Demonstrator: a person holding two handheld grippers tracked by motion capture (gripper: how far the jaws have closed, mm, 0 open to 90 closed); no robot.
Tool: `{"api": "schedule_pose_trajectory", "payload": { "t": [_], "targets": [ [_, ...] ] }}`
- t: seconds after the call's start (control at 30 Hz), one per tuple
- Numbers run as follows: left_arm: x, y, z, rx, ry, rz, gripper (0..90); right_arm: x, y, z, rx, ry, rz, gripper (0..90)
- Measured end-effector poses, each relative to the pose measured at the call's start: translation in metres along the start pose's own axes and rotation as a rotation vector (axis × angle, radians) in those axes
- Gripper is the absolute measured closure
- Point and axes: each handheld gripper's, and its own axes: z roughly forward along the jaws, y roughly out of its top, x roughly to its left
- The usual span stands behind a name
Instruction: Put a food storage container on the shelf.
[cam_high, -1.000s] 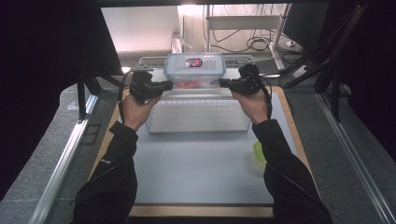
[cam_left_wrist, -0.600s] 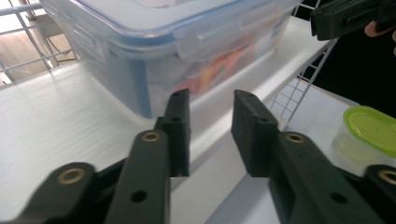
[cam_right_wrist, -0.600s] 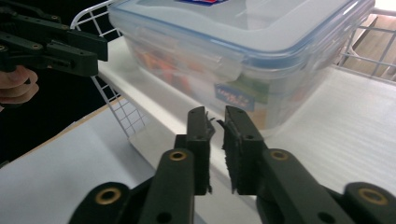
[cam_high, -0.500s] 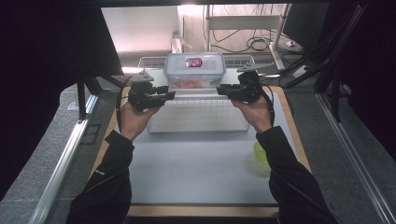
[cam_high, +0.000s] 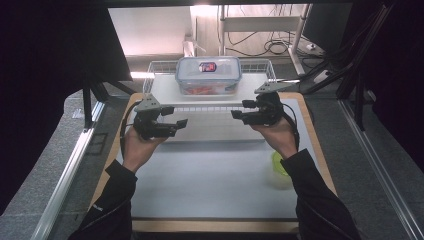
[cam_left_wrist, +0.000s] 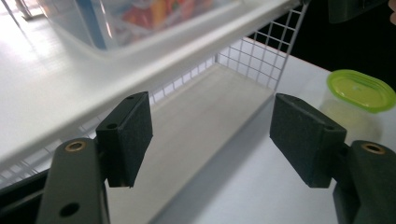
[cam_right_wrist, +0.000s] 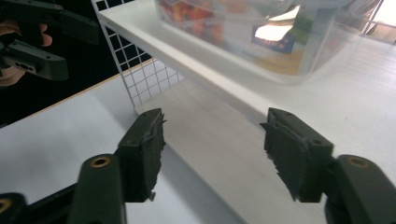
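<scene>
The high view looks forward and down from the near side, while both gripper views sit low and close, sharing the white wire shelf (cam_high: 210, 90) and its clear food box (cam_high: 208, 75).

This looks like a lab or test bench, not a home. A white mat (cam_high: 210, 185) lies squared on a wood-edged table (cam_high: 320, 150), boxed in by black curtains (cam_high: 45, 75) on both sides. Metal rails (cam_high: 67, 175) run along the grey floor. Behind the table, loose cables (cam_high: 267, 47) snake around a metal stand's legs (cam_high: 222, 30), and a dark monitor (cam_high: 325, 22) sits at the back right. Hard light pours in from the far end.
</scene>
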Motion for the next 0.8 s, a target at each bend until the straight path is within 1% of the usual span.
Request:
{"api": "schedule_pose_trajectory", "payload": {
  "t": [0.07,0.13,0.2,0.33,0.43,0.57,0.67,0.73,0.8],
  "targets": [
    [-0.004,-0.008,-0.001,-0.002,-0.013,-0.008,26.9,0.002,-0.005,-0.002,0.001,0.005,-0.001,32.6],
    [-0.008,-0.014,-0.003,-0.002,-0.012,-0.013,24.6,0.004,-0.010,-0.003,0.005,0.011,-0.001,28.8],
    [-0.011,-0.019,-0.004,-0.004,-0.024,-0.020,22.0,0.006,-0.015,-0.005,0.002,0.016,0.000,25.6],
    [-0.020,-0.030,-0.008,-0.004,-0.026,-0.012,19.6,0.010,-0.025,-0.008,-0.001,0.015,-0.007,19.1],
    [-0.026,-0.040,-0.009,0.007,-0.021,-0.002,17.9,0.013,-0.034,-0.010,-0.002,0.011,-0.017,16.8],
    [-0.032,-0.053,-0.011,0.012,-0.024,-0.002,15.4,0.015,-0.047,-0.011,-0.001,0.005,-0.018,13.6],
    [-0.036,-0.060,-0.013,0.036,-0.013,0.013,12.9,0.017,-0.057,-0.012,0.000,0.002,-0.023,10.6],
    [-0.038,-0.063,-0.017,0.032,-0.003,0.018,11.3,0.018,-0.062,-0.013,0.002,0.001,-0.024,9.3],
    [-0.041,-0.068,-0.020,0.025,-0.013,0.007,9.4,0.020,-0.066,-0.014,0.018,-0.004,-0.042,8.0]
  ]
}}
